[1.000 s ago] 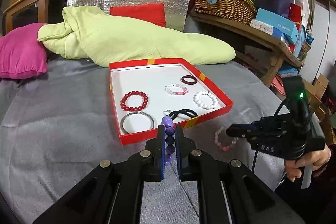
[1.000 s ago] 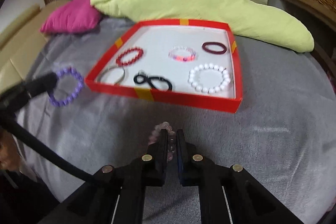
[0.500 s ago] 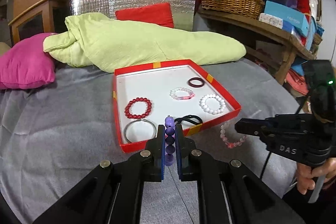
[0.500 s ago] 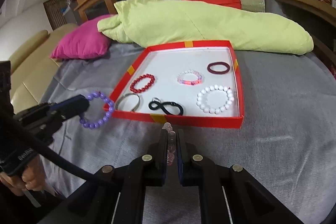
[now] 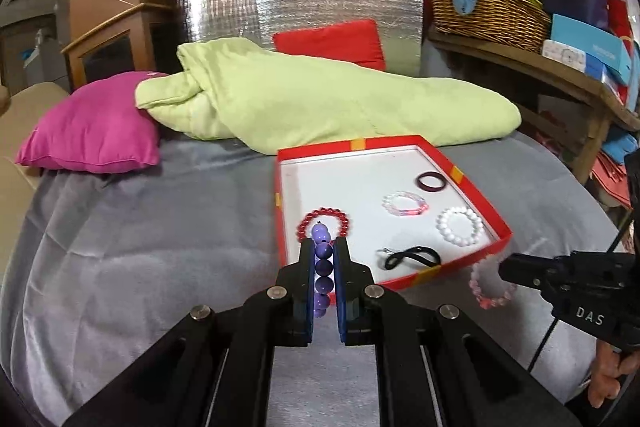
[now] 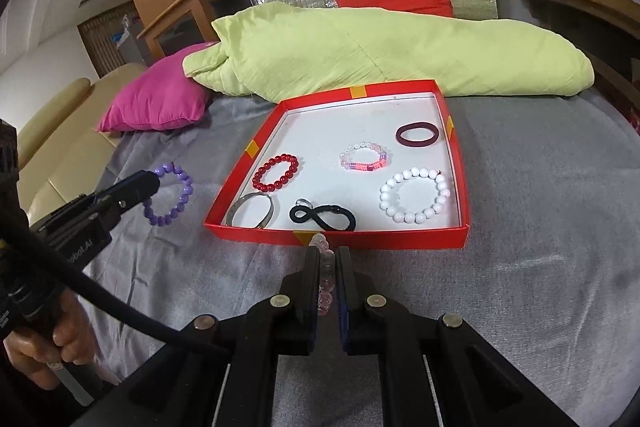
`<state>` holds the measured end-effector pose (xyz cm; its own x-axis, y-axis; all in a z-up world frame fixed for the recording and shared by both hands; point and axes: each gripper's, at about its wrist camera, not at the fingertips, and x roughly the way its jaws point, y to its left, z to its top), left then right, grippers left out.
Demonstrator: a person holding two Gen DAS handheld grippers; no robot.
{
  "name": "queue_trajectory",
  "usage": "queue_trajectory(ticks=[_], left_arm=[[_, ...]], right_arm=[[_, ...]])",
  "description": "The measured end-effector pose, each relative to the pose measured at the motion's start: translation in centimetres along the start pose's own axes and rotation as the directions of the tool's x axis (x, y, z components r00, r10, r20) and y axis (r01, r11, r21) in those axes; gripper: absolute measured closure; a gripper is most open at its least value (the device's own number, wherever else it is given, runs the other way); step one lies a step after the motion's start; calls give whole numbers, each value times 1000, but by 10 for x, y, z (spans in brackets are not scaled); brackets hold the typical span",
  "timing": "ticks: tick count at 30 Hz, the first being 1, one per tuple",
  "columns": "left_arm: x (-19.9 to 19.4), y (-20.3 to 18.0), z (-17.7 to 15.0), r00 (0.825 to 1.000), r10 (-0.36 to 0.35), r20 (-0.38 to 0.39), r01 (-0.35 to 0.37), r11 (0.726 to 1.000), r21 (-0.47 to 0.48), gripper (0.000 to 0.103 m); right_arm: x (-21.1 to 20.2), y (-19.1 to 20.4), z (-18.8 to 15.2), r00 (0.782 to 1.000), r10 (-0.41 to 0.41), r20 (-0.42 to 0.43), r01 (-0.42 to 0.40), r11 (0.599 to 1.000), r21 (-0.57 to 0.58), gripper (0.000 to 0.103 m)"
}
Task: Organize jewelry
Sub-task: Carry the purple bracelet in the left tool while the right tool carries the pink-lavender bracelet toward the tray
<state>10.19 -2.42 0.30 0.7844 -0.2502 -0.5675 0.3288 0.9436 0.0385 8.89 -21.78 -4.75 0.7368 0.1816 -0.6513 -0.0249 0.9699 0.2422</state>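
A red tray [image 6: 456,163] with a white floor lies on the grey bedspread. It holds a red bead bracelet [image 6: 276,173], a metal bangle [image 6: 252,211], a black hair tie [image 6: 324,218], a white bead bracelet [image 6: 414,201], a pink bead bracelet [image 6: 364,157] and a dark ring [image 6: 417,135]. My left gripper [image 5: 323,247] is shut on a purple bead bracelet [image 5: 322,269], held left of the tray's near corner; that bracelet also shows in the right wrist view [image 6: 170,199]. My right gripper [image 6: 328,255] is shut on a pale pink bead bracelet [image 6: 325,275] just before the tray's front wall; it also shows in the left wrist view [image 5: 490,287].
A light green quilt [image 5: 320,103] lies behind the tray, a magenta pillow [image 5: 92,135] to its left, a red cushion [image 5: 332,43] against a silver foil panel. A wooden shelf with a wicker basket [image 5: 488,11] and boxes stands at the right.
Both grippers have lifted and drawn back a little from the tray, each still shut on its bracelet. The left gripper has shifted left, so the tray sits further right in its view.
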Motion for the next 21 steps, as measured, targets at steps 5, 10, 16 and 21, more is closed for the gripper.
queue_trajectory(ticks=[5, 10, 16, 21], left_arm=[[-3, 11, -1, 999, 37, 5, -37, 999, -16, 93], [-7, 22, -2, 997, 79, 19, -79, 997, -23, 93], [-13, 35, -4, 993, 113, 27, -112, 993, -38, 93], [-16, 44, -4, 992, 125, 30, -124, 991, -51, 93]], right_arm=[[-1, 2, 1, 1000, 9, 6, -9, 1000, 6, 94], [-1, 9, 2, 1000, 24, 17, -24, 1000, 3, 94], [2, 20, 3, 999, 45, 25, -44, 999, -10, 94], [4, 28, 2, 998, 59, 28, -59, 998, -16, 94]])
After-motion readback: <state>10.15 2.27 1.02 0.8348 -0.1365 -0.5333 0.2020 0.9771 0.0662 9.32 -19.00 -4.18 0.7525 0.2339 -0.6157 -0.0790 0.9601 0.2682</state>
